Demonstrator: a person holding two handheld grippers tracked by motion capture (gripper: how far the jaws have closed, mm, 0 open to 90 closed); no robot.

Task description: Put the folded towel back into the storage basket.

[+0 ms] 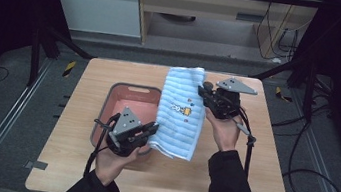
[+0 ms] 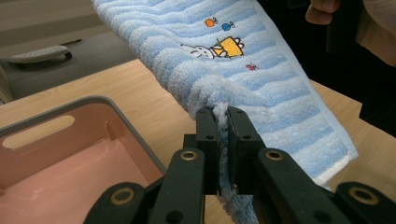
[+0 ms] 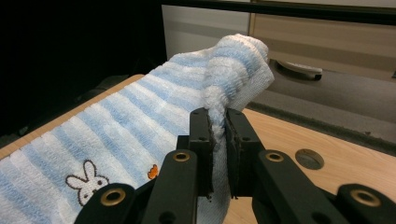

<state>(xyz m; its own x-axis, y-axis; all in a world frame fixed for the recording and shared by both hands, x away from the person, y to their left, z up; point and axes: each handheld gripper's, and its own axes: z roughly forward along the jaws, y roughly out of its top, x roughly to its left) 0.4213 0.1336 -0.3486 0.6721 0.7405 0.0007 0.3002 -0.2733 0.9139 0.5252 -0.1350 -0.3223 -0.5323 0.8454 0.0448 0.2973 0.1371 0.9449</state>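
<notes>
We hold towel (image 1: 180, 111) lifted off tabletop (image 1: 256, 189), stretched between both grippers, over middle toward far edge. Left gripper (image 1: 152, 130) clamped on near left corner of towel, cloth bunched between jaws. Right gripper (image 1: 202, 91) clamped on far end, fold pinched tight. Pink basin (image 1: 131, 91) just beside towel, left of middle, empty. Our judgement: pickup done; placing into basin or folding remains.
</notes>
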